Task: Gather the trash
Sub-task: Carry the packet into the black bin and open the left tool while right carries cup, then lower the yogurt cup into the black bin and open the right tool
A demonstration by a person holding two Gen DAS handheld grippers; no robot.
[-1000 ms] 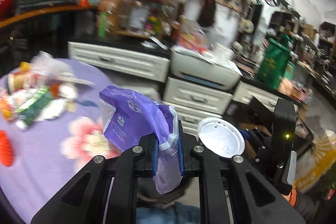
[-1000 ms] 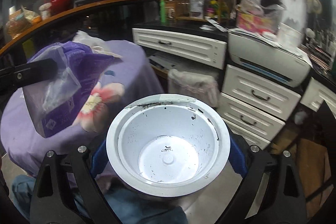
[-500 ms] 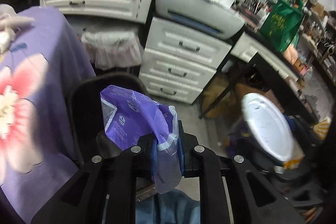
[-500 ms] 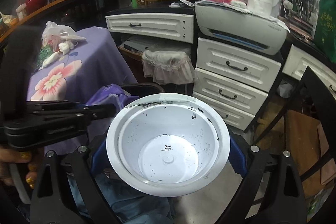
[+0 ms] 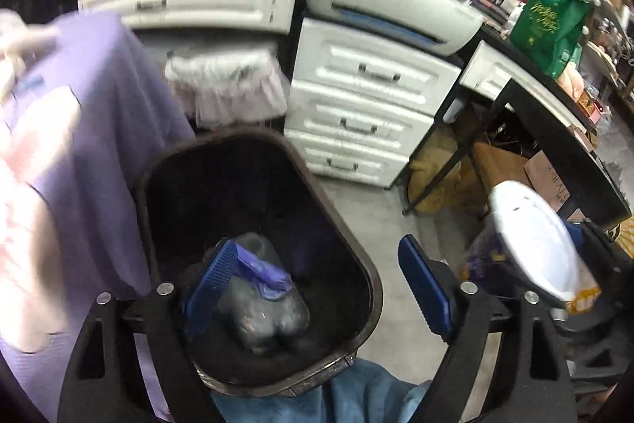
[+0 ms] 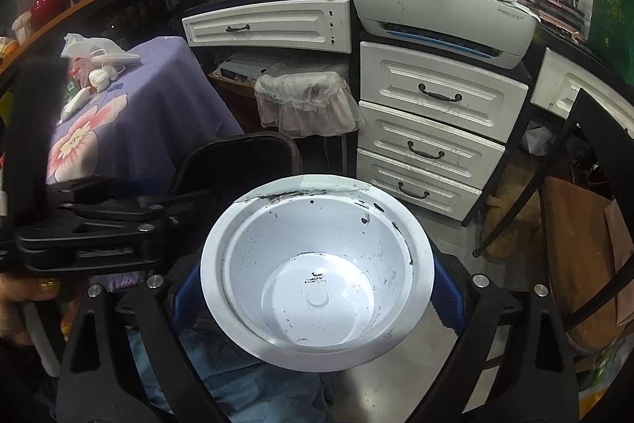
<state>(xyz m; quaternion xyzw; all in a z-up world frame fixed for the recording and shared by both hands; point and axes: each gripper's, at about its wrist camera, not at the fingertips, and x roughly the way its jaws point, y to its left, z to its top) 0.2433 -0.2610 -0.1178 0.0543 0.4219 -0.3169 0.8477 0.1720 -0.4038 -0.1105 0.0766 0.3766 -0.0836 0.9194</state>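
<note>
Left tool (image 5: 317, 288) spread wide above the black bin (image 5: 356, 256), apparently holding a purple bag (image 5: 261, 274); right tool (image 6: 315, 294) clamped on white cup (image 6: 317, 288).

Right gripper (image 6: 315, 300) clamped on white cup (image 6: 317, 276) — left gripper (image 6: 119, 221) alongside, black bin (image 6: 237, 161) behind

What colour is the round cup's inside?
White with black smudges, seen best in the right wrist view, where the right gripper holds the plastic cup.
</note>
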